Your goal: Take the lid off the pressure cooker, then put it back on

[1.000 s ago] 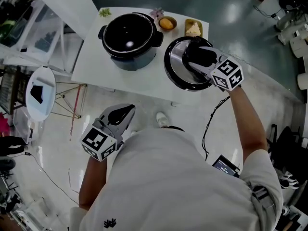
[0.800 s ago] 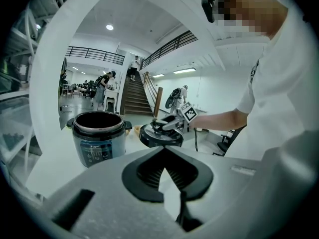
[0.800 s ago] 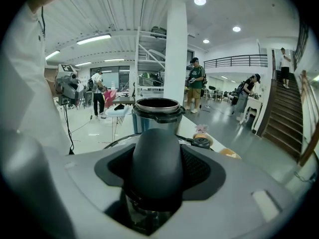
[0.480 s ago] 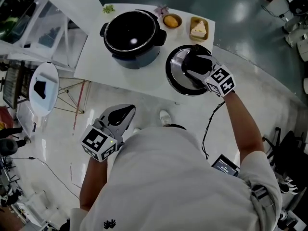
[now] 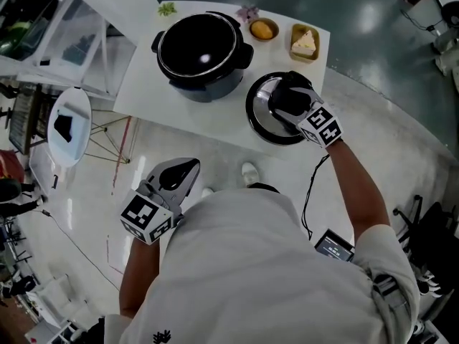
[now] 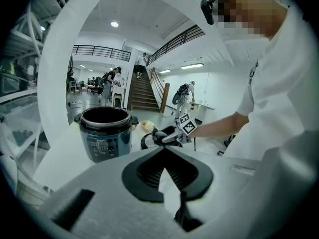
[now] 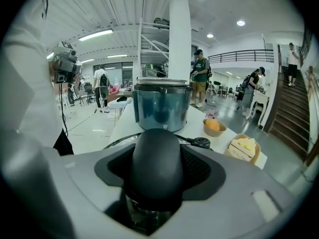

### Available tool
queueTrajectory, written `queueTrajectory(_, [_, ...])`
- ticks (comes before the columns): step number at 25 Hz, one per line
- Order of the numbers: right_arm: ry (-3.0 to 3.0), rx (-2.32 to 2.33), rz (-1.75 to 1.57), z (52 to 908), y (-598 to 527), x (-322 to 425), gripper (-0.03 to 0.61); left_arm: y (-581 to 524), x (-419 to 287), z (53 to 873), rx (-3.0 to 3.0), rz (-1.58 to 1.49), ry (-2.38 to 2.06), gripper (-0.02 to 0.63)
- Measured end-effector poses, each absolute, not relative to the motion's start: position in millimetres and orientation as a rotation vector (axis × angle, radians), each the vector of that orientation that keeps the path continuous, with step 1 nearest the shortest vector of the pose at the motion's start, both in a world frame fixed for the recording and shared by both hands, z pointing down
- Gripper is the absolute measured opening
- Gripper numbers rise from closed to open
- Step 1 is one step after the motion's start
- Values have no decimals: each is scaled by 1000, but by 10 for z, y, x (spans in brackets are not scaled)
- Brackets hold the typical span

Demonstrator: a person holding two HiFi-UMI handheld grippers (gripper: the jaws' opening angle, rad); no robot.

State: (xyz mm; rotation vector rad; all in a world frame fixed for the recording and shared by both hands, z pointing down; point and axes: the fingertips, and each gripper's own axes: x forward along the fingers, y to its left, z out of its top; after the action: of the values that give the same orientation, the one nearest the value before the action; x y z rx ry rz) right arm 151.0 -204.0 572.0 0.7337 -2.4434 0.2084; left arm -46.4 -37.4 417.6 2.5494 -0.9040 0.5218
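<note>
One lid (image 5: 259, 110) sits level, handle (image 7: 157, 156) upward, in the right gripper (image 5: 288, 100).

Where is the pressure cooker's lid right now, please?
In the head view the lid is at the right front of the table, beside the open cooker, its handle gripped by the right gripper.

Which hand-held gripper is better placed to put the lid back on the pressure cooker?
Right. The right hand-held gripper grips the lid by its handle, beside the open pressure cooker. The left hand-held gripper hangs shut, short of the table.
</note>
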Motion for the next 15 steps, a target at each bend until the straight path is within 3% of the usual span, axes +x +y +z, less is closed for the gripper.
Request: queueTrajectory(15, [-2429,712,201,6109,-2081,1479,291,-454,-443,4194,2512,567,-922,6])
